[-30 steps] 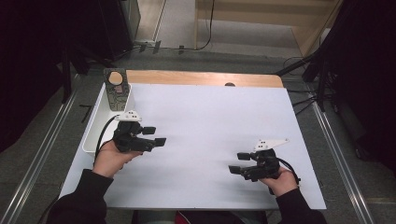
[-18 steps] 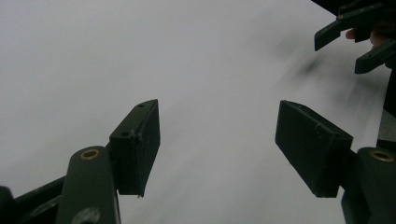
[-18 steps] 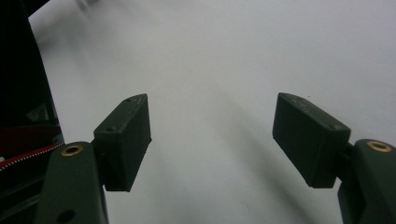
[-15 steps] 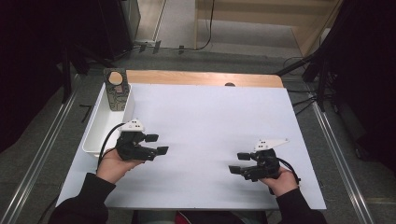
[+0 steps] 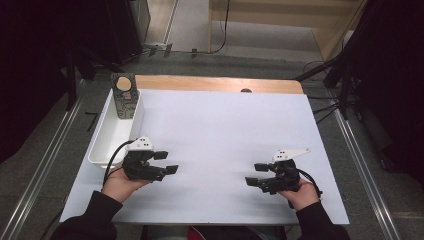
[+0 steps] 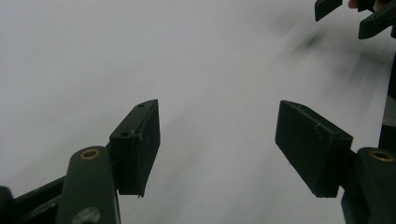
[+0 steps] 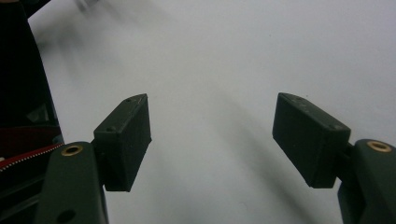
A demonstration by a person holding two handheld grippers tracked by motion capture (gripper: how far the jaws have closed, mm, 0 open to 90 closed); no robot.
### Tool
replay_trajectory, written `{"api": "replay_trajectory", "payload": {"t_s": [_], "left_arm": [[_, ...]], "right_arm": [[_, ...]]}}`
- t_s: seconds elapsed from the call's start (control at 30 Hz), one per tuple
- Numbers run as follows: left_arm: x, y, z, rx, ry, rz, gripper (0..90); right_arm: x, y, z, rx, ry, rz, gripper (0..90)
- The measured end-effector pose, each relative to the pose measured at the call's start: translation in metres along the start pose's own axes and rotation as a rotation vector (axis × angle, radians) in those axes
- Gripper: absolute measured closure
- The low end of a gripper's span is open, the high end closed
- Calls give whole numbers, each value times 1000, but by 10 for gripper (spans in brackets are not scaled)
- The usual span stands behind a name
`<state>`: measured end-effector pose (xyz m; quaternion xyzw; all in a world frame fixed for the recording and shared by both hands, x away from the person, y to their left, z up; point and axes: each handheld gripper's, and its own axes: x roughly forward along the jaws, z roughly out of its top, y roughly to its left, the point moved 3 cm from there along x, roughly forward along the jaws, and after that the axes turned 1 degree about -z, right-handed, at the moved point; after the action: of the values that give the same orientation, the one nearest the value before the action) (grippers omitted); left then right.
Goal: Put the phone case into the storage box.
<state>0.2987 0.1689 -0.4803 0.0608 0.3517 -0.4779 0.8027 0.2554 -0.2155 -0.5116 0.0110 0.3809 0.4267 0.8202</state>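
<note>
Two grippers, both mine, rest low in the high view: left gripper (image 5: 167, 162) at lower left, right gripper (image 5: 252, 174) at lower right, jaws spread and empty over the white table (image 5: 225, 130). Judged the start: the next move calls for reaching up-left from my left gripper, where the patterned carton (image 5: 124, 95) stands upright in the far end of the white tray (image 5: 109, 139).

A white-topped table (image 5: 225, 130) stands on grey floor (image 5: 200, 60), dark surroundings either side.

Bright white table (image 5: 225, 130), dark surroundings, blurred gripper views.
</note>
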Motion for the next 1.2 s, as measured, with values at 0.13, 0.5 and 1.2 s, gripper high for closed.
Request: {"api": "replay_trajectory", "payload": {"t_s": [0.13, 0.5, 1.2], "left_arm": [[-1, 1, -7, -5, -2, 9, 307], [-2, -1, -22, 2, 11, 18, 308], [3, 0, -27, 3, 33, 4, 308]], "right_arm": [[0, 0, 0, -1, 0, -1, 268], [0, -1, 0, 4, 2, -3, 268], [0, -1, 0, 0, 1, 0, 268]]}}
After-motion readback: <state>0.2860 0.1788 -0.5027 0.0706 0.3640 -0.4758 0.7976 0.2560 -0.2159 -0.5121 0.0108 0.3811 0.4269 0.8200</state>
